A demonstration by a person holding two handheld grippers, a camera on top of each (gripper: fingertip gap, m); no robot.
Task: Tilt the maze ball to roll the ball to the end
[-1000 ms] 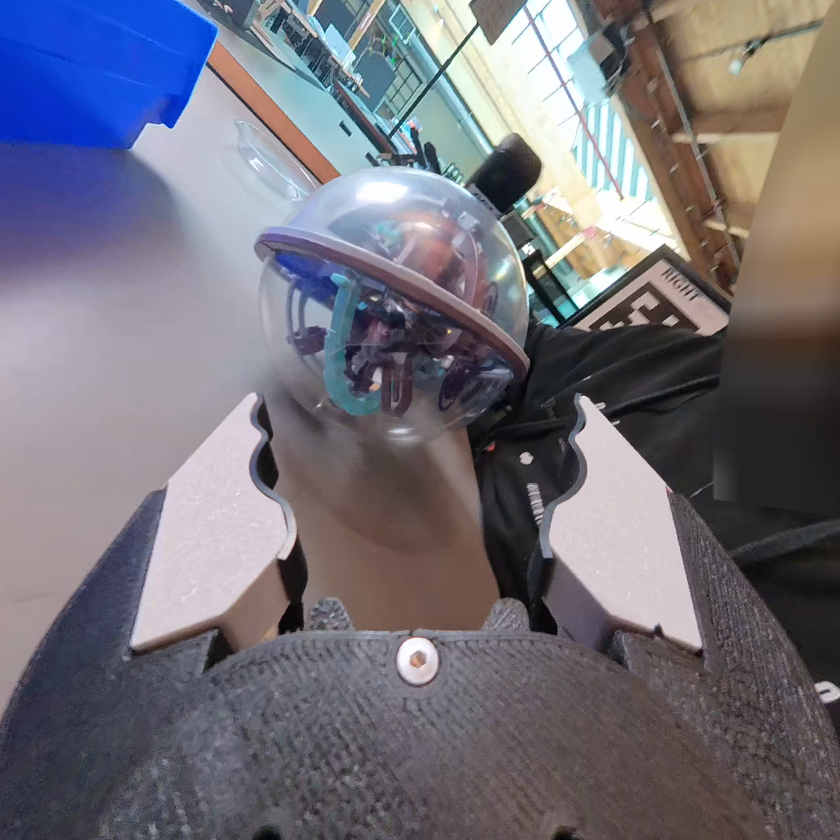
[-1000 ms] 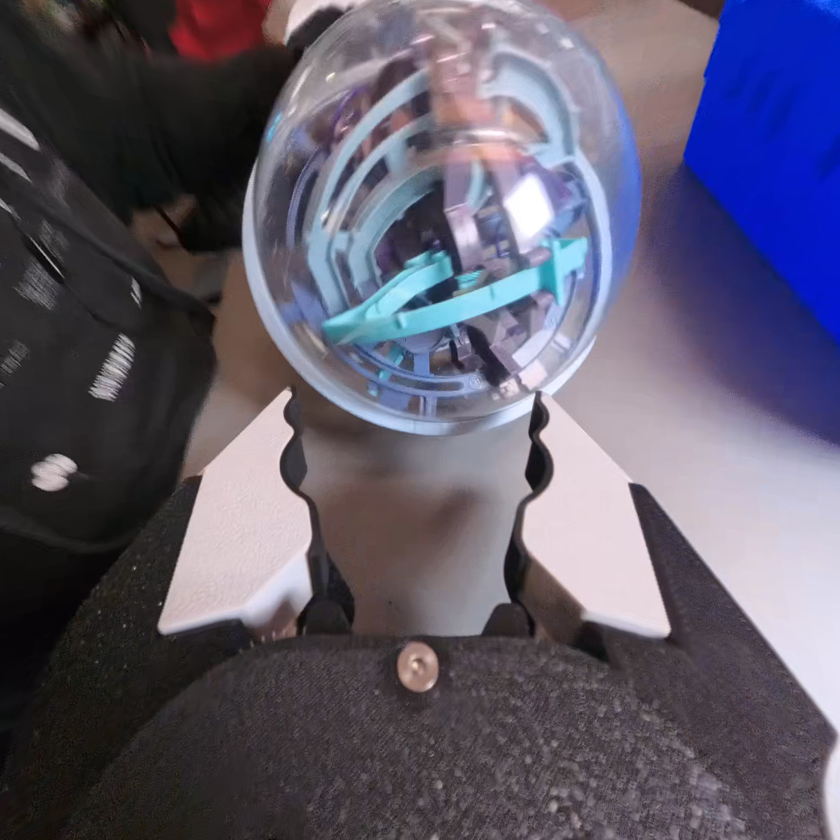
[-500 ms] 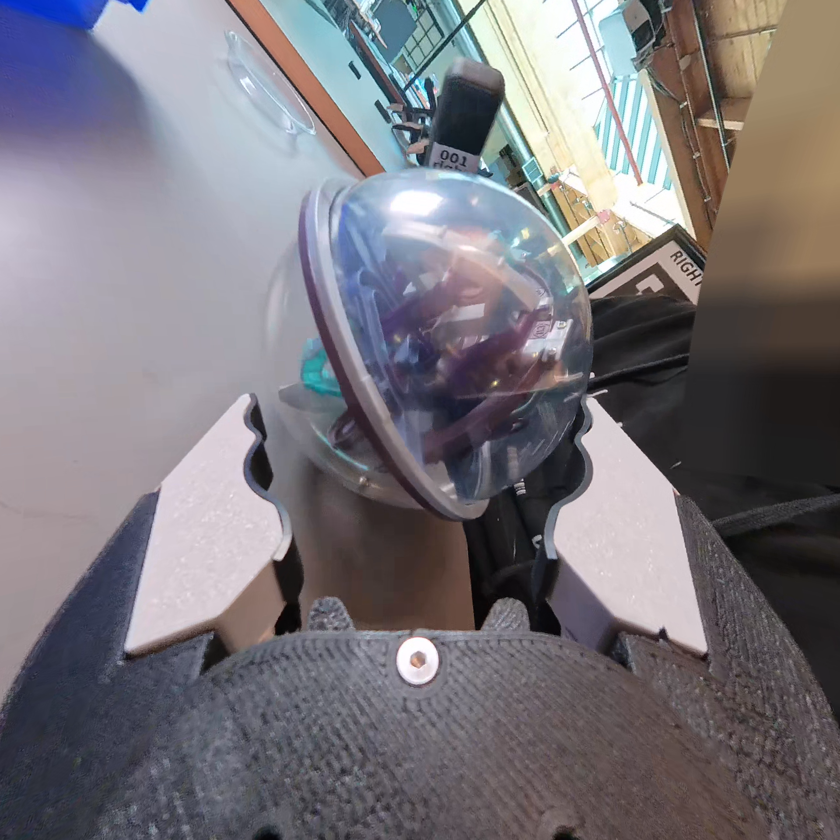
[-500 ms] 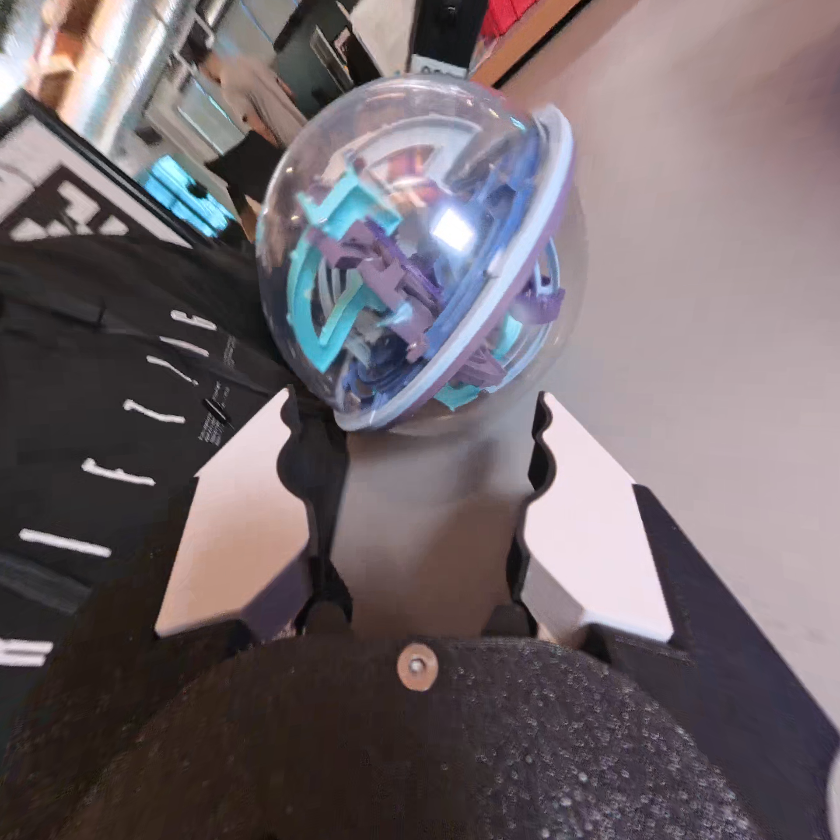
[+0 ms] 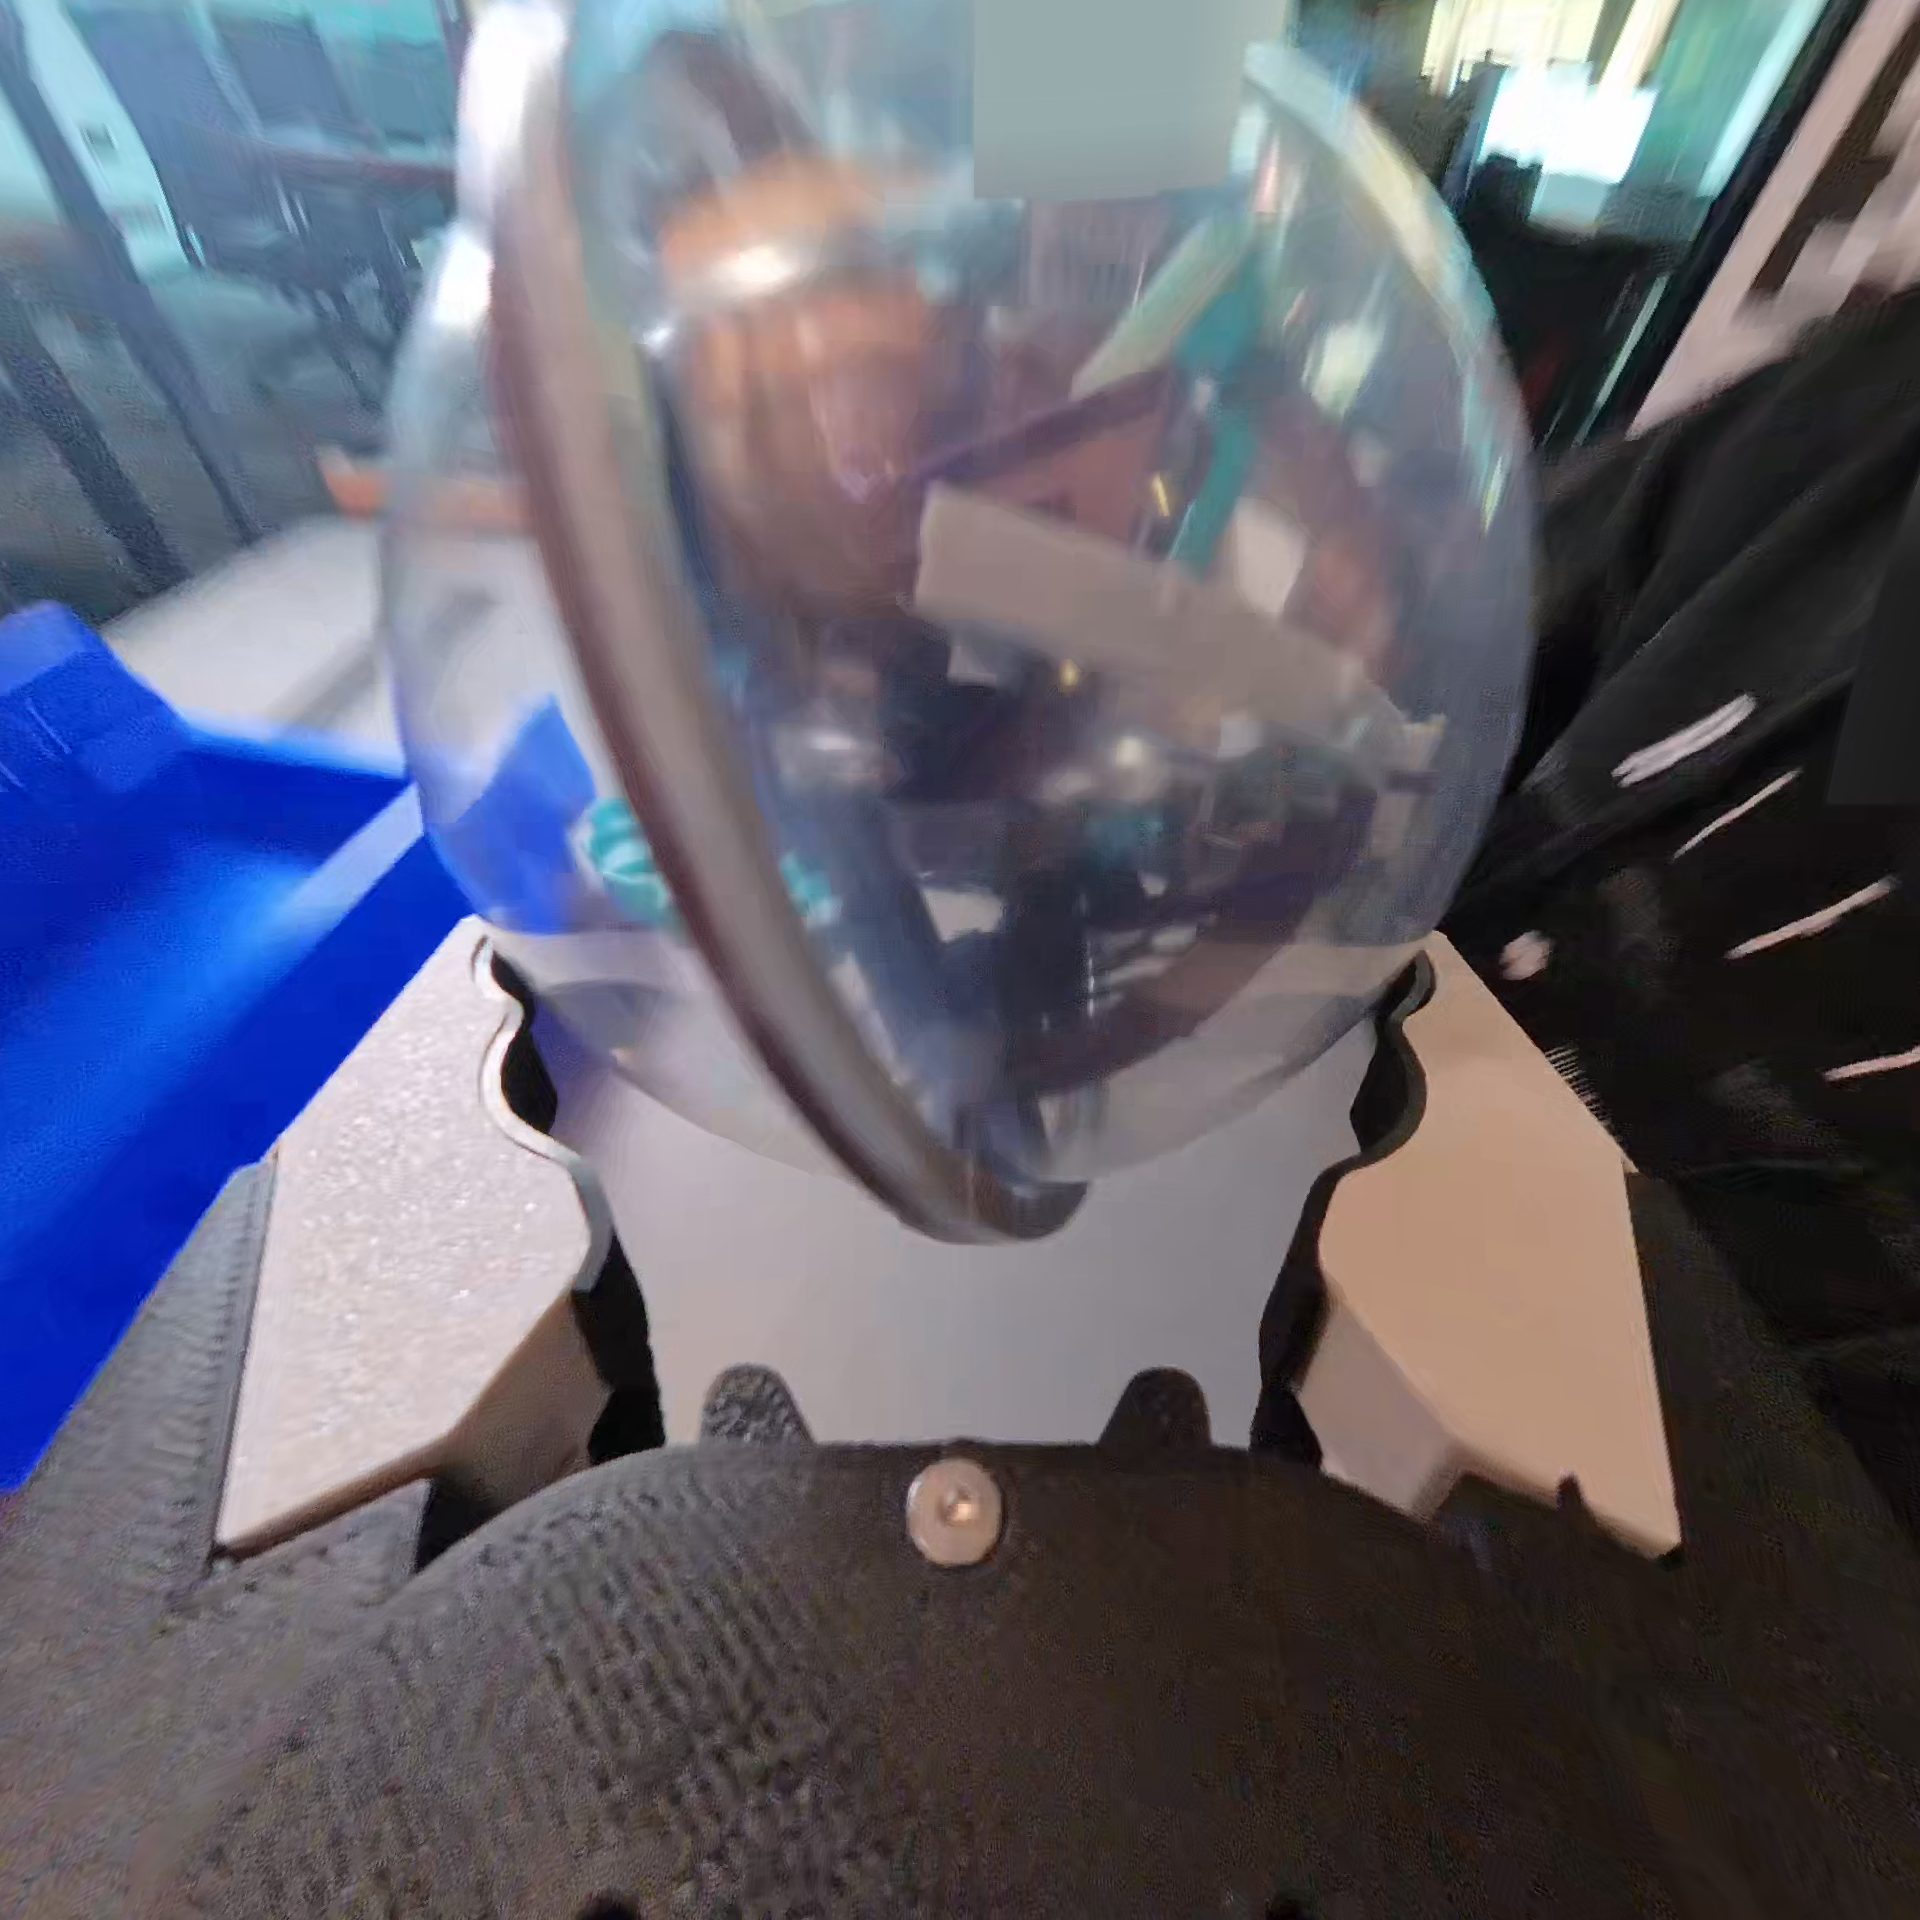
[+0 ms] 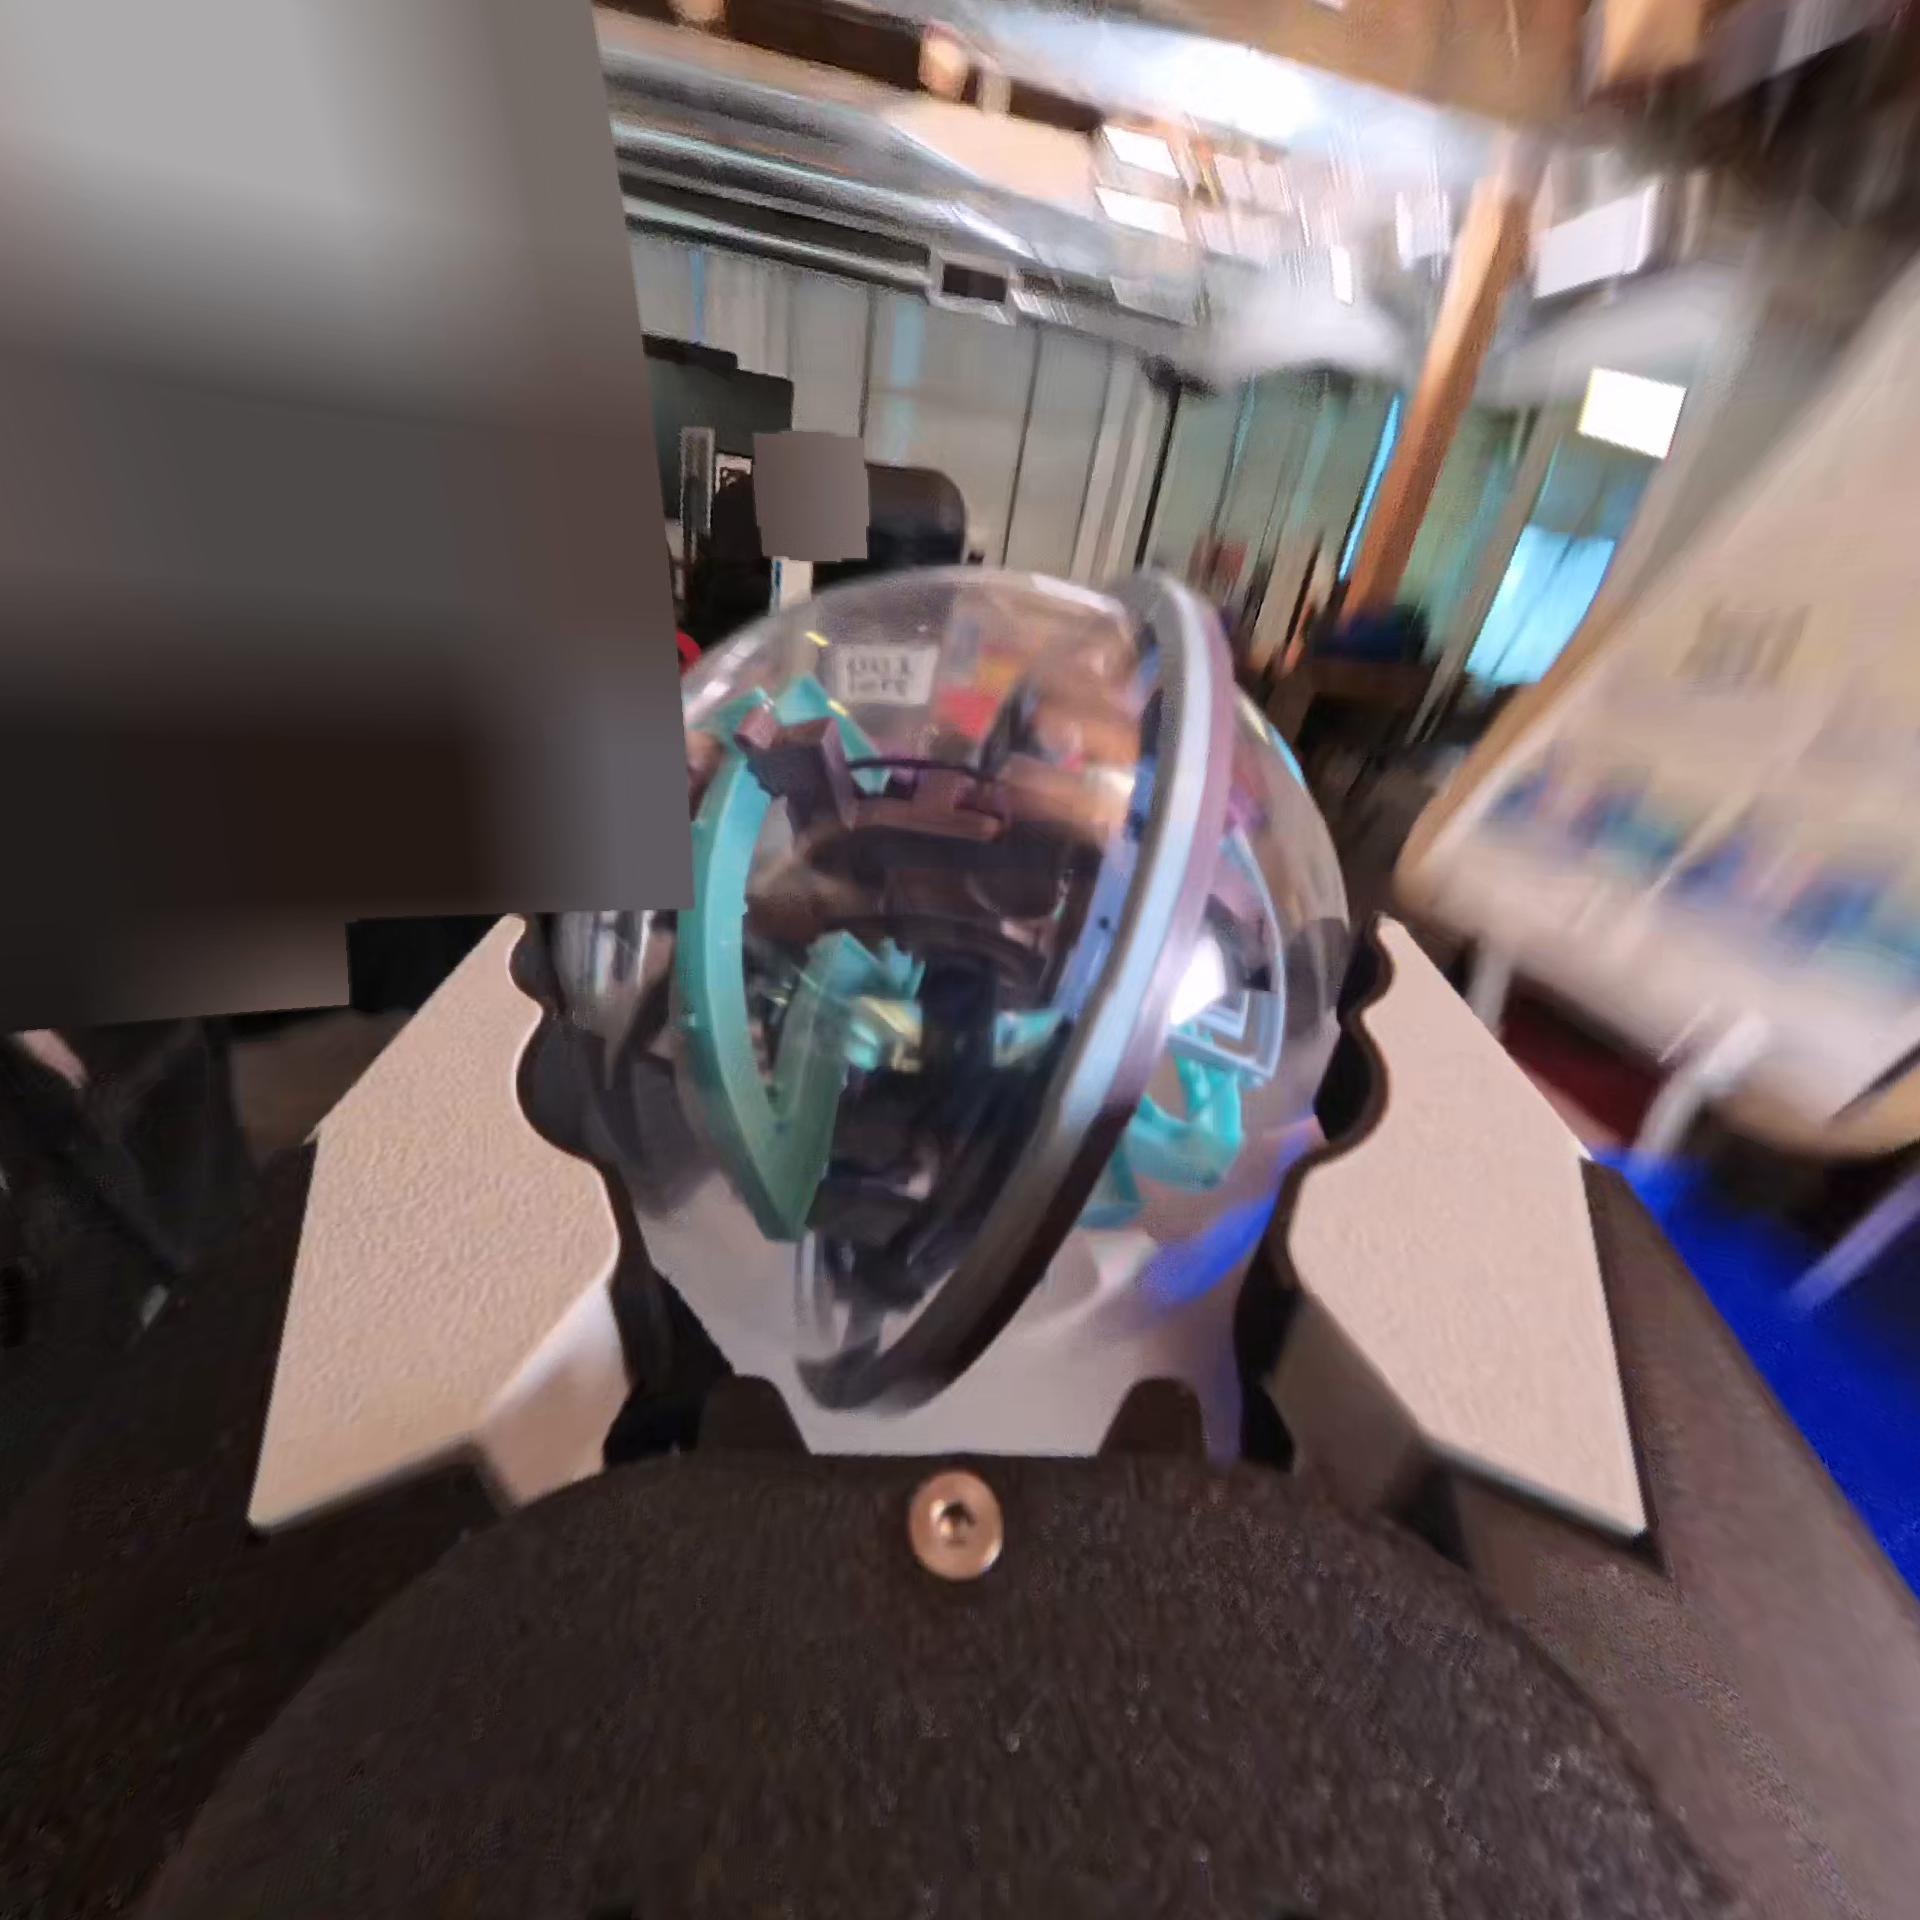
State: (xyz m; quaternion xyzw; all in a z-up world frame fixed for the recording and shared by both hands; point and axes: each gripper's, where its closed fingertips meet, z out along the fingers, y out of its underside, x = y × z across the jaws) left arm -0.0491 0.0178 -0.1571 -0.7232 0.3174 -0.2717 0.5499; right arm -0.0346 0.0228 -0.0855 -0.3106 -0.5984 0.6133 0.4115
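Maze ball [image 6: 966, 997]: clear sphere with teal and purple tracks and a grey seam ring, held off the table between the two grippers, seam tilted steeply in both views. Right gripper [image 6: 951, 1023]: jaws wide, the sphere seated deep between the wavy pads, both touching its sides. Left gripper [image 5: 951, 997]: jaws wide, the sphere's lower curve resting on or just above the fingertips; whether both pads pressed it could not be told through the blur. Progress: tilting appeared under way; the small inner ball could not be found in either view, so how much track remained was not readable, and the end was judged not yet shown reached. Views compared: the right wrist view showed the tracks fairly clearly, with a blurred room and ceiling behind; the left wrist view showed mostly glare on the shell. Surroundings: a blue bin [image 5: 156, 935] at lower left, a grey table [image 5: 935, 1320] beneath, a dark sleeve [image 5: 1714, 727] at right.
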